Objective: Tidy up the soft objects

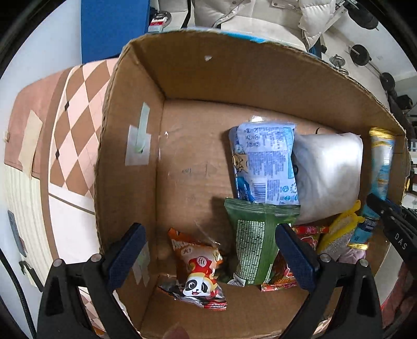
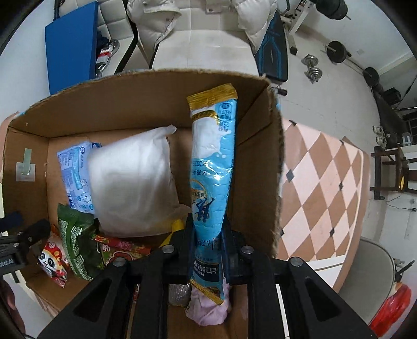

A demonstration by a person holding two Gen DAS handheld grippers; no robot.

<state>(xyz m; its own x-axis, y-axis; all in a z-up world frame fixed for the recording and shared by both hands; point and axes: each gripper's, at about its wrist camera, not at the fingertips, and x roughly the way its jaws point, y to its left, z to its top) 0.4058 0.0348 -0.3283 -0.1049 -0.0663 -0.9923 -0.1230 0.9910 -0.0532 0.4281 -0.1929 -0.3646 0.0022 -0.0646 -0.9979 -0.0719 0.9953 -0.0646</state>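
Note:
A cardboard box [image 1: 130, 182] holds soft packs: a panda snack bag [image 1: 198, 271], a green packet [image 1: 254, 242], a light blue printed pack [image 1: 265, 164], a white pillow pack [image 1: 328, 172], a red wrapper [image 1: 307, 232] and a yellow item [image 1: 341, 224]. My left gripper [image 1: 208, 255] is open and empty, low over the box's near left part. My right gripper [image 2: 207, 247] is shut on a long blue and gold sachet [image 2: 212, 161] and holds it upright inside the box [image 2: 260, 161] by the right wall. The sachet also shows in the left wrist view [image 1: 380, 167].
The box stands on a pink and brown checked cloth [image 2: 320, 187]. A pale purple soft item [image 2: 208, 310] and a silvery scrubber [image 2: 178, 294] lie under my right gripper. A white jacket [image 2: 166, 23], blue board [image 2: 70, 44] and dumbbells [image 2: 312, 67] lie beyond.

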